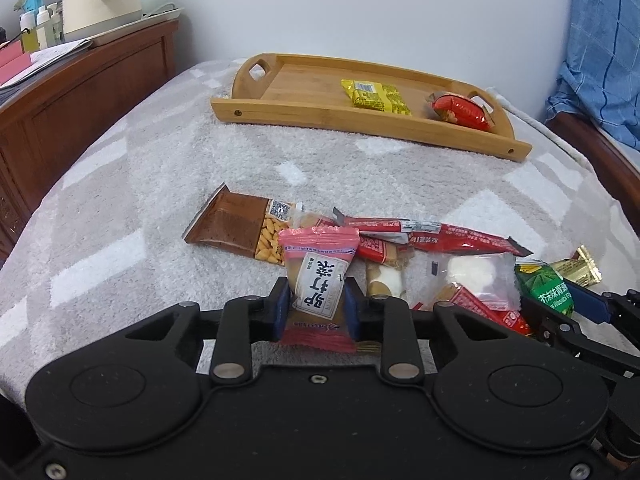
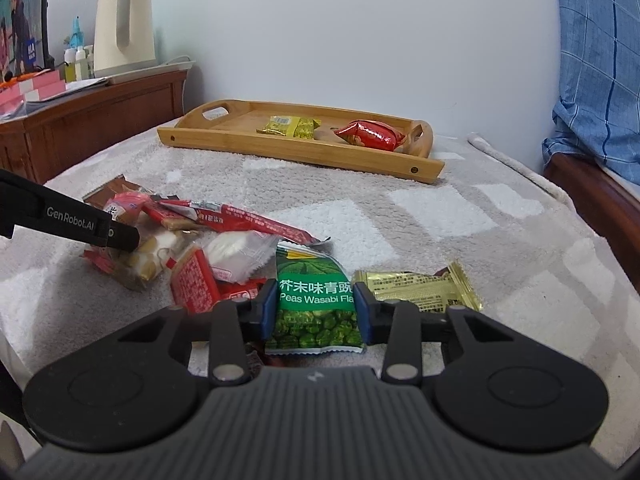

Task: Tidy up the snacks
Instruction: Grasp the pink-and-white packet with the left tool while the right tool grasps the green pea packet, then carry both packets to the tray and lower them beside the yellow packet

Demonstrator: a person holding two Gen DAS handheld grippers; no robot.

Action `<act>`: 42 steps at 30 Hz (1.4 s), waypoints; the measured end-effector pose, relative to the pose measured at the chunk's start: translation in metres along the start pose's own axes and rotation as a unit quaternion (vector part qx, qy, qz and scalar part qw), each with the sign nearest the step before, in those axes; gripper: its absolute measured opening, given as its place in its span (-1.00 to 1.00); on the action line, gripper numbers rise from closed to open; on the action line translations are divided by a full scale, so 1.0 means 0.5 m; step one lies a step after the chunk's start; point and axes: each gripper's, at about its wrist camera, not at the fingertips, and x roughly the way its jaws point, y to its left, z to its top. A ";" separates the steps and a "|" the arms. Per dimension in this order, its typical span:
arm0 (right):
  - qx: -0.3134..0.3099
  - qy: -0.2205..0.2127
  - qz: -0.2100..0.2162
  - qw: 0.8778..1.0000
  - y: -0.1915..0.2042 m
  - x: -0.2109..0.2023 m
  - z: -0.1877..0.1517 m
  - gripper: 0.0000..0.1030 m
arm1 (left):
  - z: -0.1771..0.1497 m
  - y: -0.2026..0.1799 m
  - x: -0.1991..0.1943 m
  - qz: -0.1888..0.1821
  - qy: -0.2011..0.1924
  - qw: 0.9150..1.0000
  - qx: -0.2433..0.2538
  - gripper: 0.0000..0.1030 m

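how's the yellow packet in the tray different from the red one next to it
The yellow packet lies flat and rectangular; the red packet is puffy with twisted ends. In the wooden tray, the yellow packet sits near the middle, the red packet by the right handle. Both are sealed.

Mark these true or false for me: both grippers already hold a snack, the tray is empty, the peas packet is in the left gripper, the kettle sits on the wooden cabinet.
1. Both grippers hold a snack. True: the left gripper is shut on the pink packet, the right gripper on the green peas packet.
2. The wooden tray is empty. False: a yellow packet and a red packet lie in it.
3. The peas packet is in the left gripper. False: the right gripper has it.
4. The cream kettle sits on the wooden cabinet. True.
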 end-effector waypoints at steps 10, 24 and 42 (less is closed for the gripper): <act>0.010 -0.017 -0.021 1.000 -0.010 -0.034 0.040 -0.18 | 0.044 -0.004 -0.037 -0.002 -0.011 1.000 0.006 -0.50; 0.077 -0.014 -0.040 0.996 -0.050 0.000 0.169 -0.18 | 0.170 -0.002 -0.020 -0.009 0.000 1.000 0.011 -0.50; 0.163 0.031 -0.005 0.986 -0.078 0.178 0.369 -0.18 | 0.372 0.040 0.082 -0.033 0.019 0.999 -0.007 -0.50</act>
